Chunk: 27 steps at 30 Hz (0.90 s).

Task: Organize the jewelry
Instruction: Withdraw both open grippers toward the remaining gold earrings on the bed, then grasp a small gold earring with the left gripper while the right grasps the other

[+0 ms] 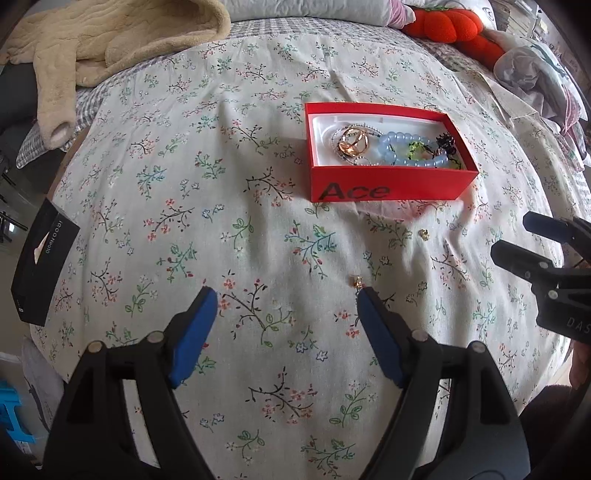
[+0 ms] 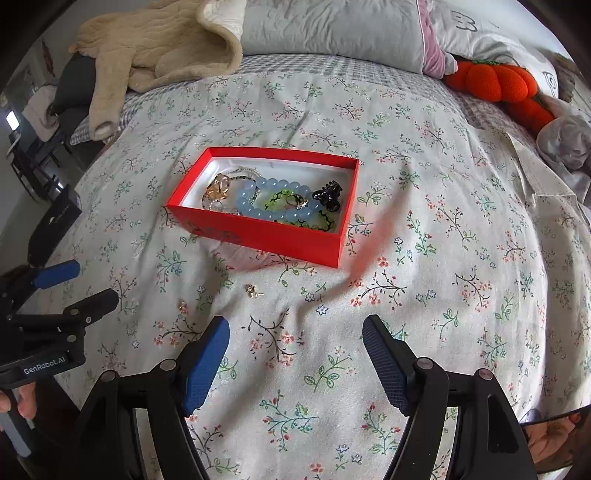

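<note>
A red box (image 1: 388,184) (image 2: 258,236) sits on the floral bedspread and holds a blue bead bracelet (image 1: 410,147) (image 2: 258,195), a gold piece (image 1: 352,144) (image 2: 218,188), a green ring shape (image 2: 277,197) and a black hair claw (image 2: 327,195). Two small gold earrings lie loose in front of the box: one (image 1: 357,281) (image 2: 182,305) just beyond my left gripper's right fingertip, the other (image 1: 424,233) (image 2: 253,291) nearer the box. My left gripper (image 1: 286,295) (image 2: 85,284) is open and empty. My right gripper (image 2: 295,328) (image 1: 511,236) is open and empty.
A black box (image 1: 42,266) (image 2: 55,221) lies at the bed's left edge. A beige fleece garment (image 1: 110,40) (image 2: 159,48), pillows (image 2: 332,29) and an orange plush (image 1: 447,26) (image 2: 498,83) lie at the far side. Crumpled cloth (image 1: 532,70) is at the right.
</note>
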Each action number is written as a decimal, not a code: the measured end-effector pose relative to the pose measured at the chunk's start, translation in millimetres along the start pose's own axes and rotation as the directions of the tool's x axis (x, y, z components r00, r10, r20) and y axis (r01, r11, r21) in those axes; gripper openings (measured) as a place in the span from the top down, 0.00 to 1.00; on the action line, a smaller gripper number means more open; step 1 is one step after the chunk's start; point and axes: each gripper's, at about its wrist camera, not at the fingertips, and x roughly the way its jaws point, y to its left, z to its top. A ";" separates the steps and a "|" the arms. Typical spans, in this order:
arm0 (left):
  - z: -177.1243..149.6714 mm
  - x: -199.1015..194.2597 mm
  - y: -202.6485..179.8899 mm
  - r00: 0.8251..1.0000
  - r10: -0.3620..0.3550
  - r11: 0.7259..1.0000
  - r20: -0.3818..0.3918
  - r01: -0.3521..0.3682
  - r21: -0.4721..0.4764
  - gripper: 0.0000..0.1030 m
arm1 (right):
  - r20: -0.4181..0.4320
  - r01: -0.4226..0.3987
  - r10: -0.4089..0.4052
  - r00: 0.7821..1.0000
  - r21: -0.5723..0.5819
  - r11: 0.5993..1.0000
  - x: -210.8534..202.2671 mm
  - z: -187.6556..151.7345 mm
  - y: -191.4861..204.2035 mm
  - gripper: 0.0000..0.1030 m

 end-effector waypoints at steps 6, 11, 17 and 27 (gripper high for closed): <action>-5.4 2.3 -7.9 1.000 -0.024 0.999 -0.010 0.024 0.021 0.24 | 0.008 0.002 -0.002 1.000 -0.001 1.000 0.1 -1.6 2.6 0.26; -13.2 7.8 -16.3 0.998 -0.063 0.996 0.019 0.062 0.071 0.24 | 0.015 0.035 -0.035 0.999 0.024 0.999 7.5 -7.4 -4.3 0.26; -29.8 20.3 -28.5 0.984 -0.166 0.967 0.070 0.148 0.207 0.26 | 0.031 0.046 -0.047 0.998 0.019 0.999 17.0 -19.2 -10.7 0.26; -28.6 59.7 -44.2 0.962 -0.274 0.919 -0.008 0.264 0.292 0.66 | 0.025 -0.008 0.008 1.000 0.015 1.000 47.1 -57.6 -19.4 0.26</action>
